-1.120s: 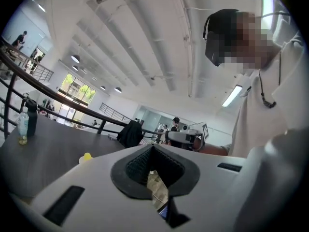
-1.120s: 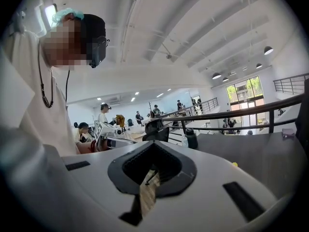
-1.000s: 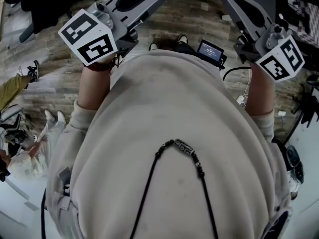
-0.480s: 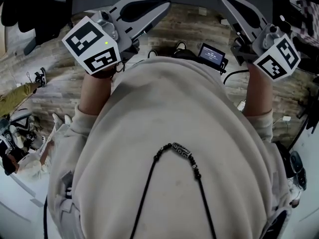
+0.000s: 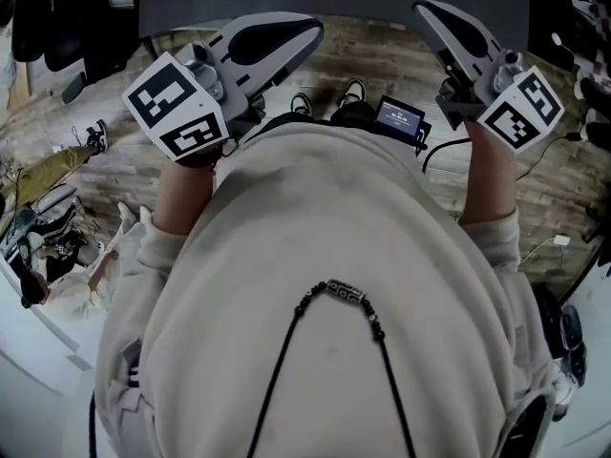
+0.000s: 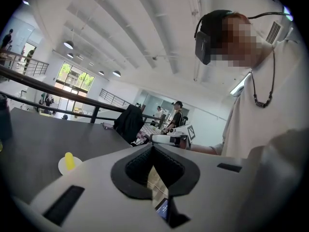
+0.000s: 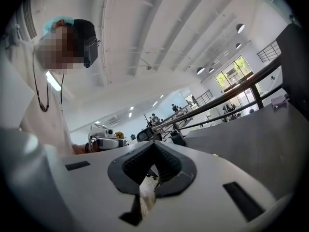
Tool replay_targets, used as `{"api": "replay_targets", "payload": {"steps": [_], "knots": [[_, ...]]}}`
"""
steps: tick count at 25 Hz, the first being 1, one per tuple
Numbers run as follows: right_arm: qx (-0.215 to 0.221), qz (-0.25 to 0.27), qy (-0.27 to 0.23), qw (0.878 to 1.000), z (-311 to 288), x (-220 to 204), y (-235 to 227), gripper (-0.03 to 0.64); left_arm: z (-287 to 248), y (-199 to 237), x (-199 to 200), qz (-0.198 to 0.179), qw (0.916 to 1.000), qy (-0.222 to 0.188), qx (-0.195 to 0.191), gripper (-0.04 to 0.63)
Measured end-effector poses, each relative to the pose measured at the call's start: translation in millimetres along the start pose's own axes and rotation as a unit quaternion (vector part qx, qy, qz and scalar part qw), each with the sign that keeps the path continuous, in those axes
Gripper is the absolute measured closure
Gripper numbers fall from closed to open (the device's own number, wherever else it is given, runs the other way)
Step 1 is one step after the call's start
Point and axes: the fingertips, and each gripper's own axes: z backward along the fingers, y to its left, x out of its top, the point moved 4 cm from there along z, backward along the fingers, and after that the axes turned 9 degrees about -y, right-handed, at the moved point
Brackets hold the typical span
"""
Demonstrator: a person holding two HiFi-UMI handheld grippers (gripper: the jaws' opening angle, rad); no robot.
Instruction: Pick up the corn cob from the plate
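**A:** Left gripper (image 6: 153, 148): jaws together, tip to tip, nothing between them. It is carried high, not aimed at the work.

**B:** Right gripper (image 7: 154, 146)?

**A:** Same. Its pads are closed on each other and it is empty. In the head view both grippers sit either side of the person's chest, over the wooden floor (image 5: 124, 165), at the near edge of the dark table (image 6: 38, 129).

**B:** And the corn cob?

**A:** The corn cob (image 6: 70, 160) is small and yellow, on a white plate (image 6: 61, 169) out on the table. It shows low and left in the left gripper view, well apart from both grippers. It looks stood on end, but it is too small to be sure.

**B:** Risks from here?

**A:** First, arriving with the jaws closed: a shut tip would knock the cob over or push it off the plate. The cob is round, so once tipped it probably rolls. A shallow, near-level approach could also catch the plate rim and slide the whole plate. A pinch off centre may squirt the cob out sideways.

**B:** So?

**A:** My read: open the jaws well before reaching the plate, then come in from above.
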Motion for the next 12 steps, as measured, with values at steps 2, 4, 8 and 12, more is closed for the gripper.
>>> {"api": "replay_targets", "payload": {"steps": [2, 4, 8, 12], "knots": [[0.002, -0.002, -0.011, 1.000, 7.3, 3.3, -7.1, 0.603, -2.6, -3.5, -0.9, -0.003, 0.9999, 0.010, 0.010, 0.595], [0.000, -0.007, -0.022, 1.000, 18.1, 4.0, -14.1, 0.603, -7.5, -7.5, -4.8, -0.006, 0.9997, 0.019, 0.013, 0.595], [-0.010, 0.012, -0.041, 0.999, 28.7, 18.7, -1.9, 0.603, -2.6, -12.5, 12.2, -0.024, 0.9996, 0.013, 0.005, 0.594], [-0.031, 0.035, -0.059, 0.997, 27.2, 41.2, 23.6, 0.603, 8.8, -18.1, 47.7, -0.042, 0.9988, -0.003, -0.025, 0.594]]}}
